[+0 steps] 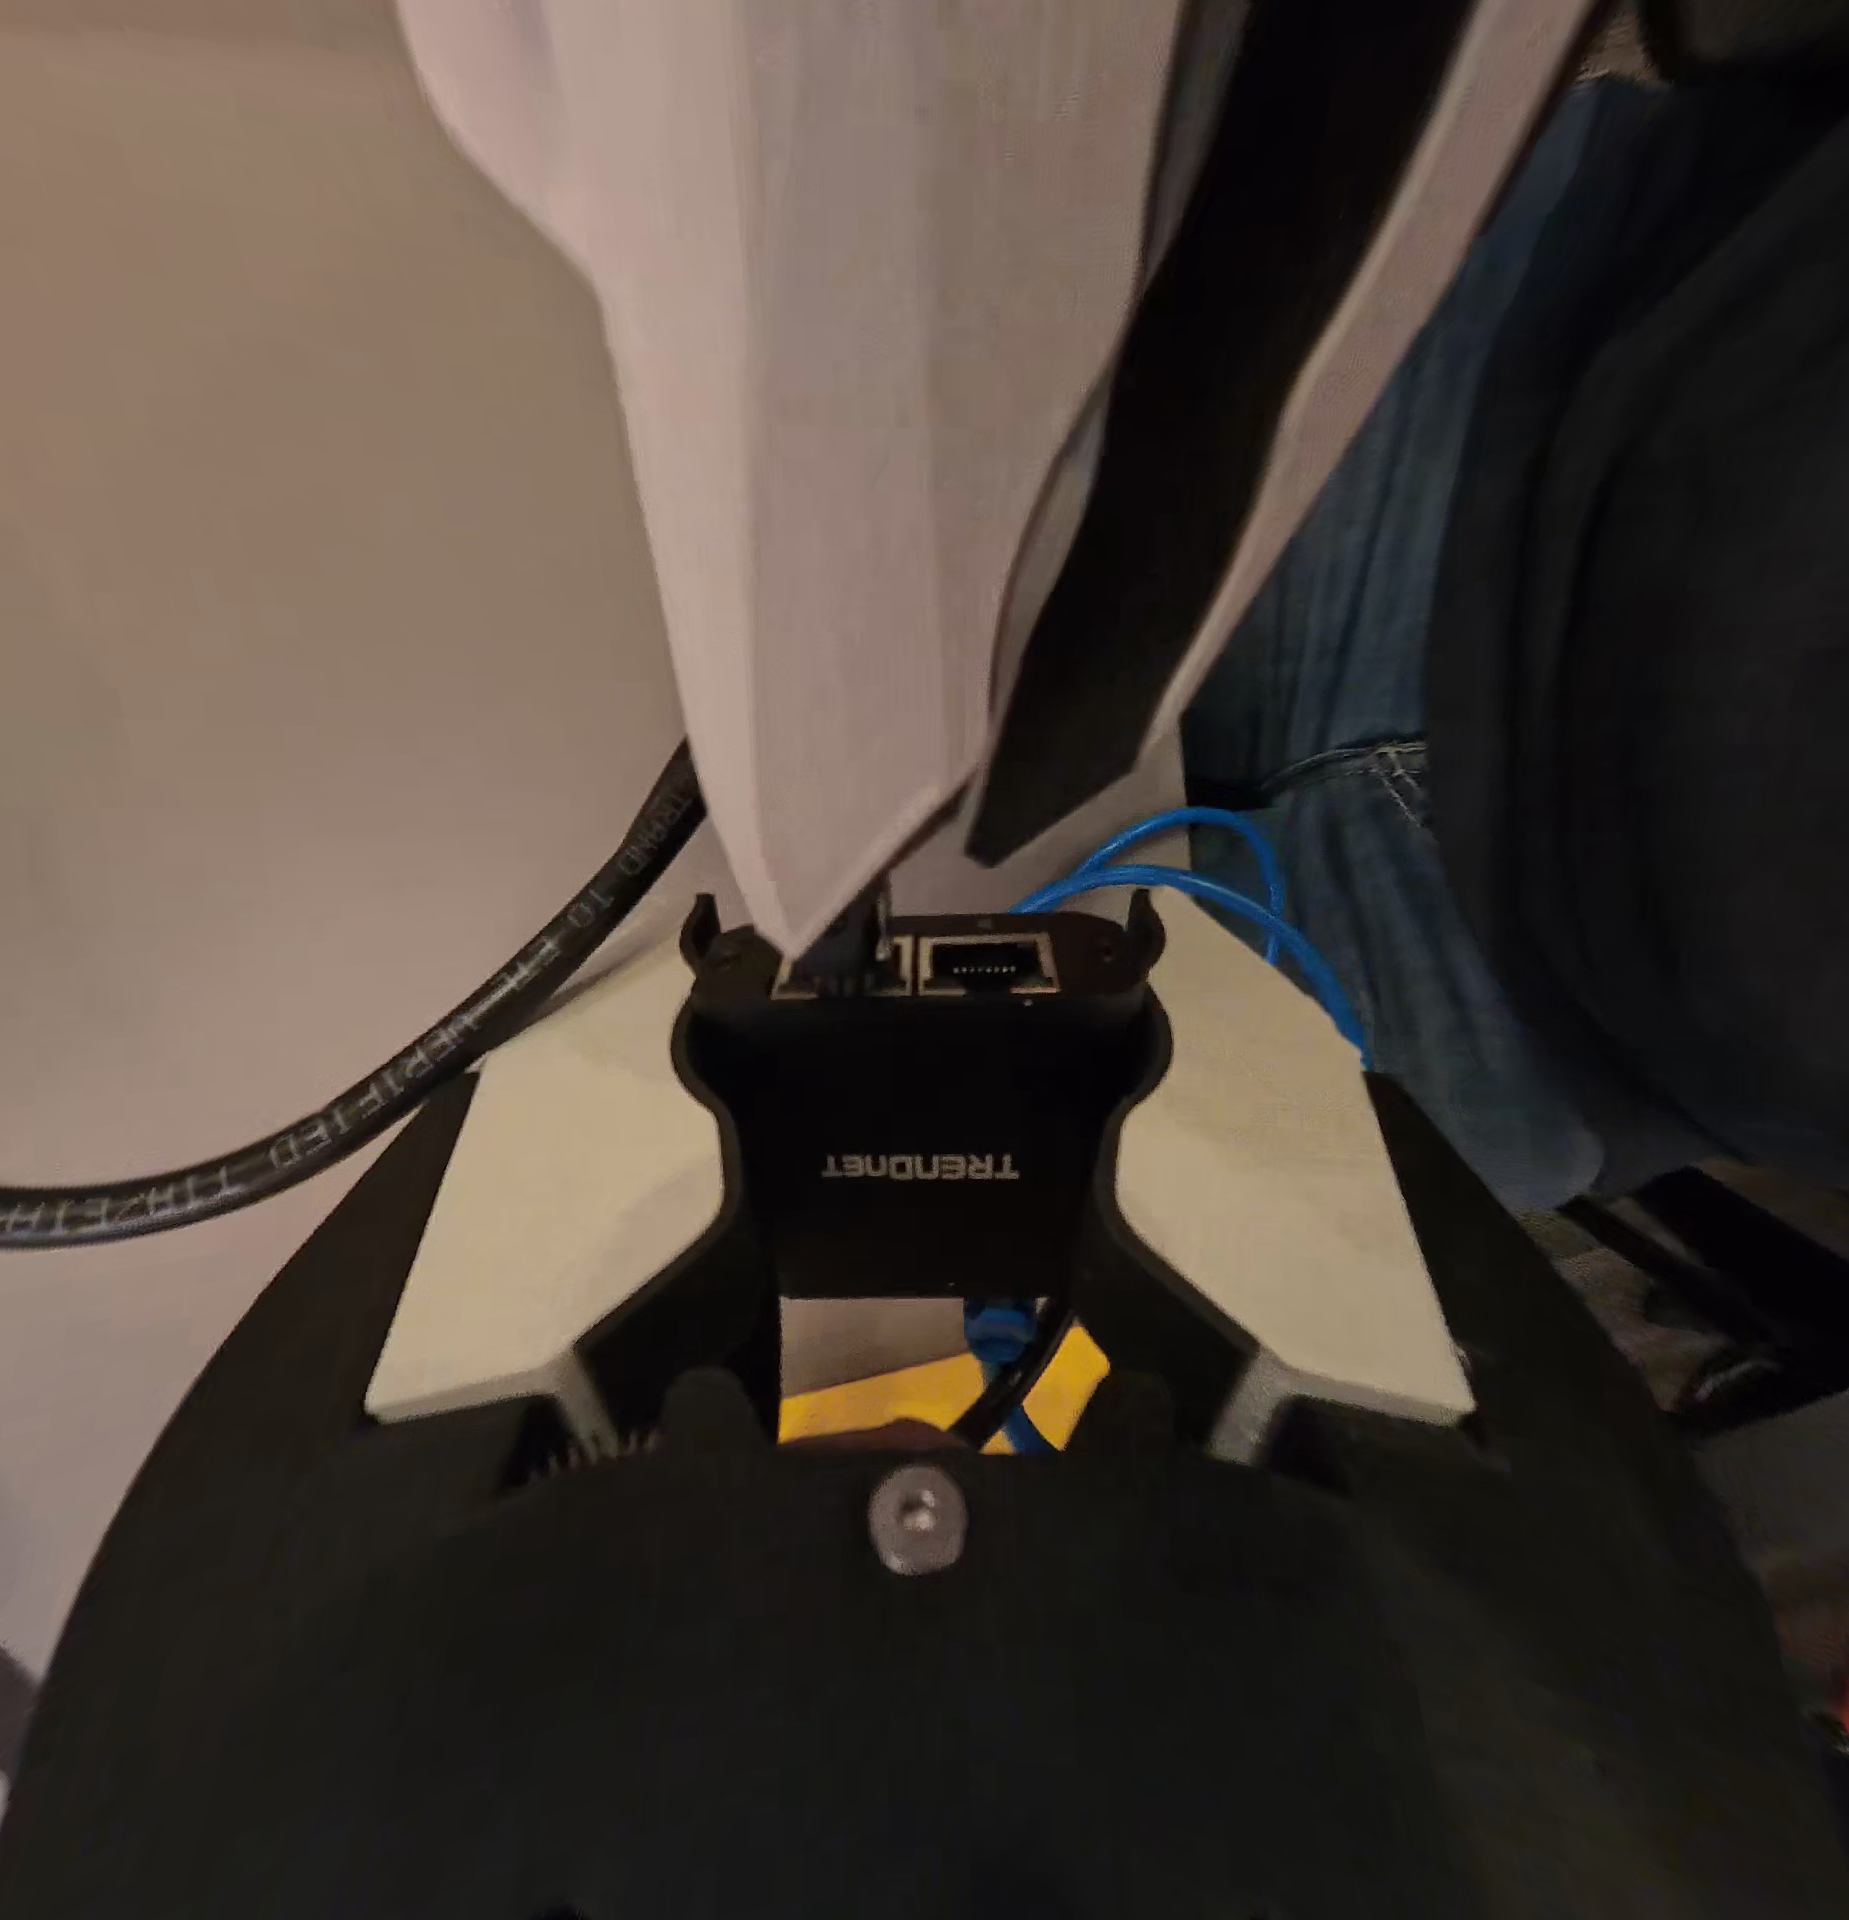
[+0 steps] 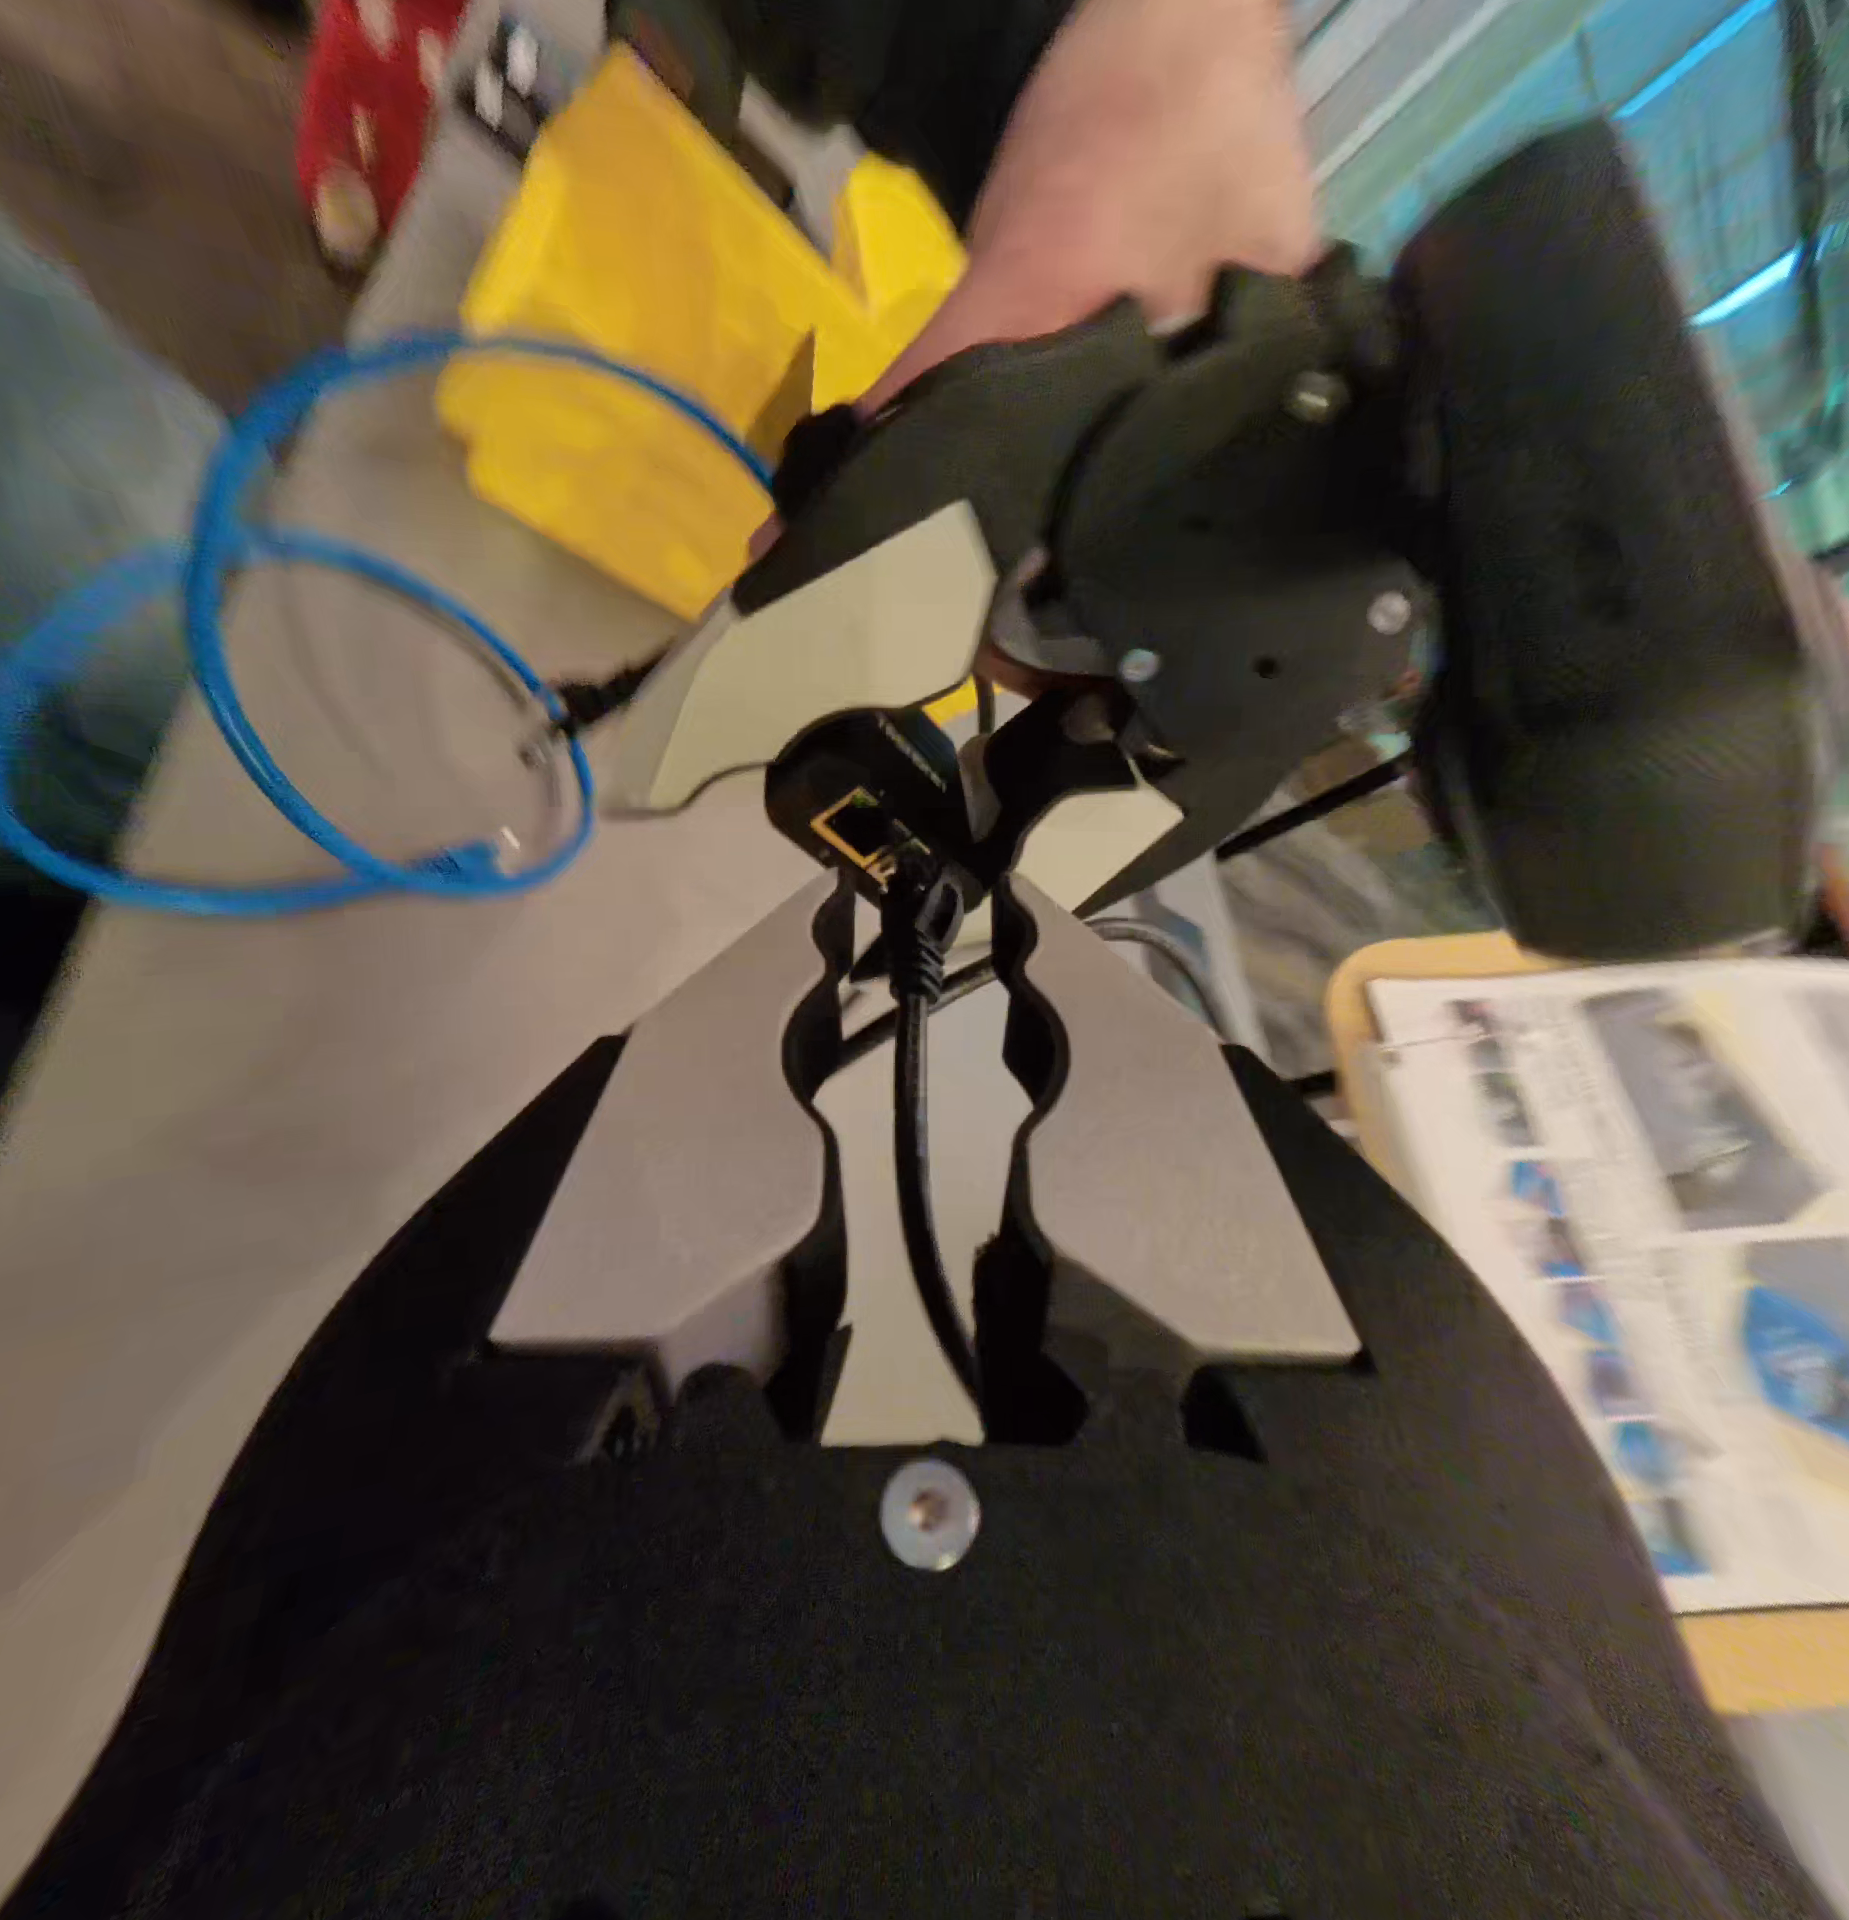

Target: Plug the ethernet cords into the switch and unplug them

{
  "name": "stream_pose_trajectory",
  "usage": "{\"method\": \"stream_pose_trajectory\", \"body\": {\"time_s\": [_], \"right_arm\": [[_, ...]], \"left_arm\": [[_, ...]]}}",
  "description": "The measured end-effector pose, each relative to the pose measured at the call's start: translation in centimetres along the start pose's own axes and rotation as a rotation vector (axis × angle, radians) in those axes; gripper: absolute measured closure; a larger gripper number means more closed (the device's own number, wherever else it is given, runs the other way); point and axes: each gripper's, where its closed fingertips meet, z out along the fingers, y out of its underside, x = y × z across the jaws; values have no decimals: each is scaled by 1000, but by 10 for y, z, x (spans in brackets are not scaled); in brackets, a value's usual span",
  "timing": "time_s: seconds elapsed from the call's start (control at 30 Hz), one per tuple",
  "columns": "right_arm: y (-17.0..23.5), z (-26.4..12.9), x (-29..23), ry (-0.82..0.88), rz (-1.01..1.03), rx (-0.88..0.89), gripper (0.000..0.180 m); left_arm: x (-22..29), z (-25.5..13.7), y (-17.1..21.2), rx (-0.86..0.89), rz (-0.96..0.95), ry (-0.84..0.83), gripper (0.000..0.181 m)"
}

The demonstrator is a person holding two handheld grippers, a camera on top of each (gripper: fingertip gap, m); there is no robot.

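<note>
My left gripper [image 1: 922, 925] is shut on a small black switch [image 1: 920, 1122] and holds it off the table. The switch has two ports facing away; the right port [image 1: 987, 966] is empty. My right gripper [image 2: 925, 909] is shut on the plug [image 2: 925, 935] of a black ethernet cord [image 2: 915, 1143], and the plug sits at the switch's other port [image 2: 889, 862]. In the left wrist view the right gripper [image 1: 826, 925] comes down from above and hides the left port. A blue ethernet cord [image 2: 380, 623] loops loose at the left, with its plug [image 2: 484, 857] free.
A person's hand [image 2: 1128, 187] holds the left gripper [image 2: 868, 800]. Yellow blocks [image 2: 639, 364] and a red object [image 2: 359, 104] stand on the beige table [image 2: 276, 1143] behind the switch. A printed sheet [image 2: 1626, 1247] lies at the right. A leg in jeans [image 1: 1419, 935] is close by.
</note>
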Motion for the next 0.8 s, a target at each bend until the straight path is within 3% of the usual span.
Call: {"method": "stream_pose_trajectory", "body": {"time_s": [0.03,0.17,0.3,0.43,0.5,0.67,0.8], "right_arm": [[-2,-4,0,-38,110,28,155],[6,-9,5,-157,538,98,158],[22,-3,4,-230,788,69,154],[25,-4,7,-184,704,75,161],[29,-2,4,-173,654,48,148],[35,8,-7,-228,797,49,163],[26,11,-6,-247,929,161,171]], "left_arm": [[-2,-2,0,-5,-1,-15,107],[-13,-3,5,-63,19,-108,107],[-22,4,10,-126,44,-194,107],[-22,6,12,-128,43,-197,107],[-23,4,13,-117,36,-183,107],[-24,-1,14,-119,66,-202,107],[-23,-4,12,-98,74,-210,107]]}}
